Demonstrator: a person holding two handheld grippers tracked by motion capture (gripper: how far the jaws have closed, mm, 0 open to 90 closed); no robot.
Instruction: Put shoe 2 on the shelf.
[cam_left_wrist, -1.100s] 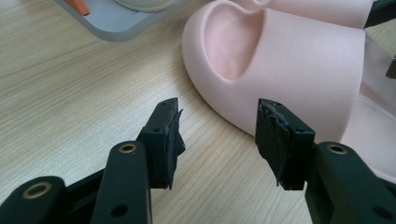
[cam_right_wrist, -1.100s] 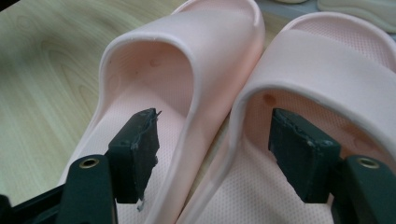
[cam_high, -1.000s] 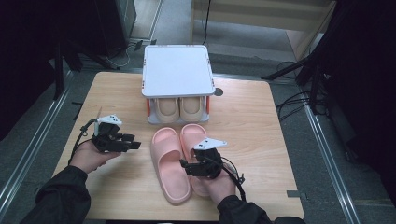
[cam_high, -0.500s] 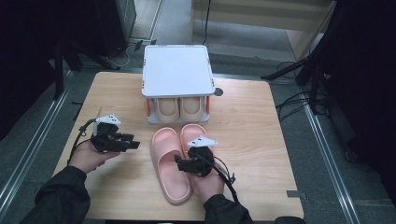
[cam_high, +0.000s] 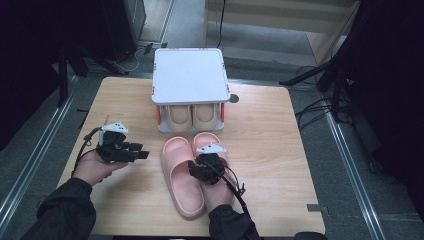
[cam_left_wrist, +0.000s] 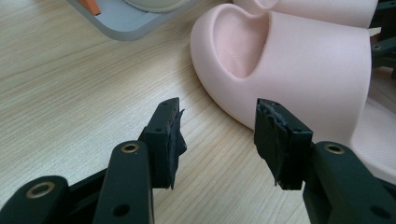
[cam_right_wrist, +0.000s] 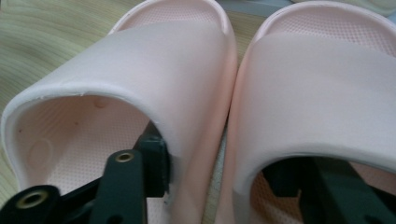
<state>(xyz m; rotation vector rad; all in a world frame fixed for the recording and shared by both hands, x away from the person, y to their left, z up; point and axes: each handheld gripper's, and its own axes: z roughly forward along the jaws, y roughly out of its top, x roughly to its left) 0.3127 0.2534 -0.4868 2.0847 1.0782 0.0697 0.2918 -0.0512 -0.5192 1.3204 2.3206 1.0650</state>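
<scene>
Two pink slides lie side by side on the wooden table, the left one (cam_high: 180, 182) (cam_right_wrist: 163, 60) and the right one (cam_high: 205, 140) (cam_right_wrist: 327, 79). My right gripper (cam_high: 199, 169) (cam_right_wrist: 215, 172) reaches in from their heel ends, one jaw under each strap. Its jaws have just been closing, and they pinch the two neighbouring strap walls together between them. My left gripper (cam_high: 141, 152) (cam_left_wrist: 217, 135) rests low over the table left of the slides, open with nothing between its pads (cam_left_wrist: 170, 140). The left slide's toe (cam_left_wrist: 303, 65) lies just beyond it.
A white-topped shoe rack (cam_high: 189, 75) stands at the table's far middle, with a beige pair of slippers (cam_high: 192, 116) on its lower shelf. Bare wood (cam_high: 265, 145) stretches to the right of the slides. Dark stands and cables surround the table.
My right gripper has slid left and forward onto the slides, and its jaws have narrowed around the inner strap walls. The left gripper has kept still.
</scene>
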